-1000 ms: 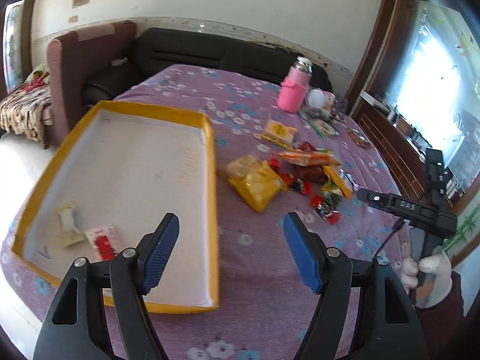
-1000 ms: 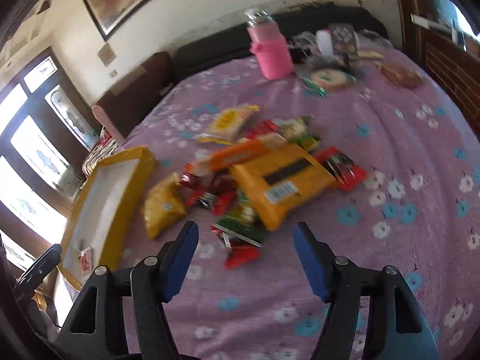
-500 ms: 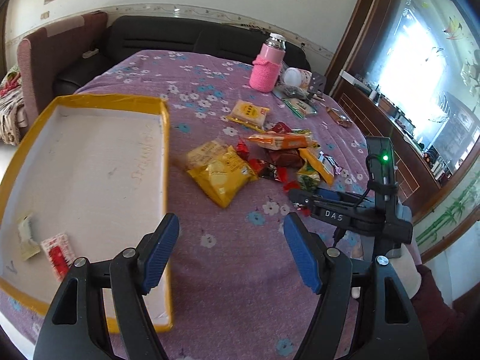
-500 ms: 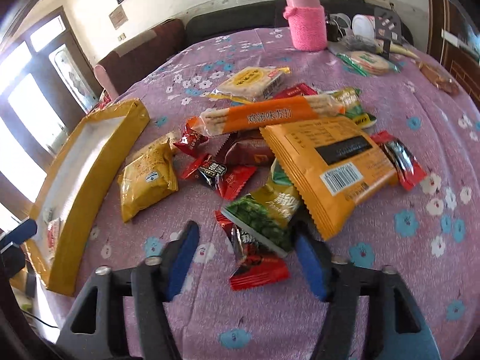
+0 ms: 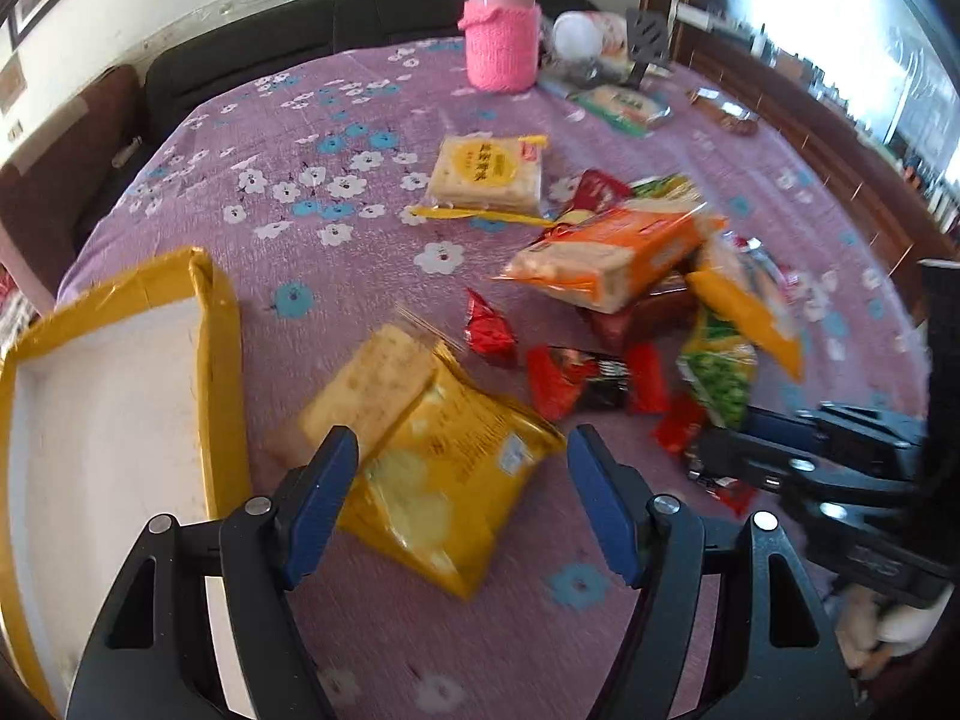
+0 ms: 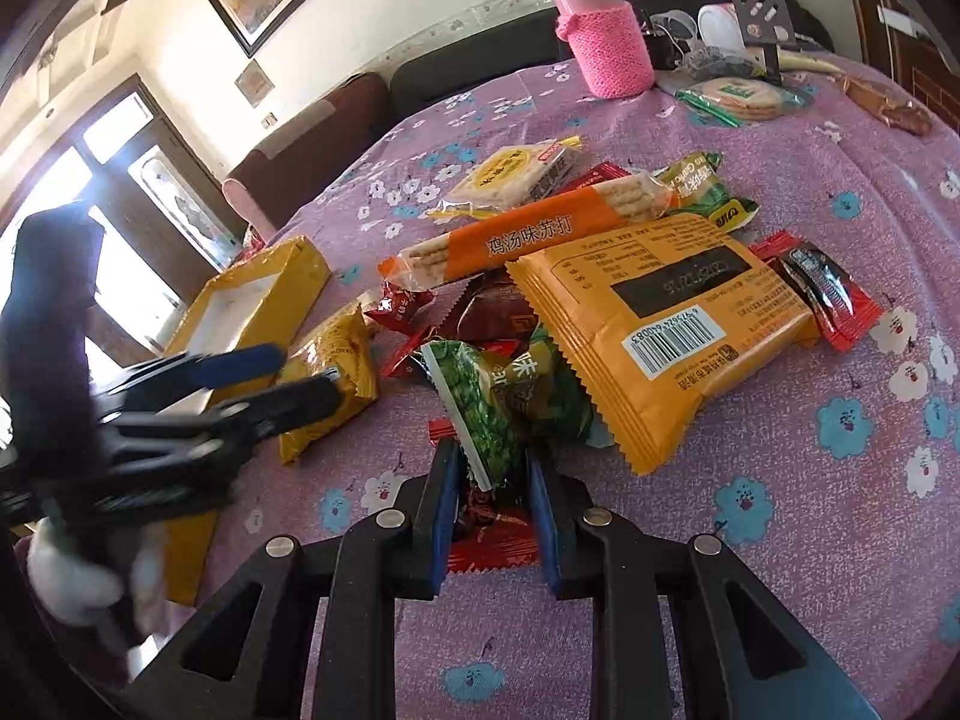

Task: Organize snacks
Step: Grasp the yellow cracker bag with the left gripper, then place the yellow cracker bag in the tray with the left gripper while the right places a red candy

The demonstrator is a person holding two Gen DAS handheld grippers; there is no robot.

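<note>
A pile of snack packets lies on the purple flowered tablecloth [image 5: 336,192]. My left gripper [image 5: 462,498] is open, its blue fingers on either side of a yellow chip bag [image 5: 444,474]; it also shows in the right wrist view [image 6: 327,378]. My right gripper [image 6: 493,504] has narrowed around a small red packet [image 6: 492,540] and the corner of a green pea packet [image 6: 480,414]. A large orange packet [image 6: 654,312] and a long orange cracker pack [image 6: 528,240] lie just behind. The yellow tray [image 5: 120,396] is at the left.
A pink-sleeved bottle [image 5: 501,36] stands at the table's far side with cups and a round cracker pack [image 6: 738,97]. A square cracker pack [image 5: 486,174] lies apart from the pile. A dark sofa [image 5: 300,42] lies beyond the table.
Both grippers moved forward and down to the pile. The left one swung right from the tray to the yellow bag. The right one narrowed around the red packet.
</note>
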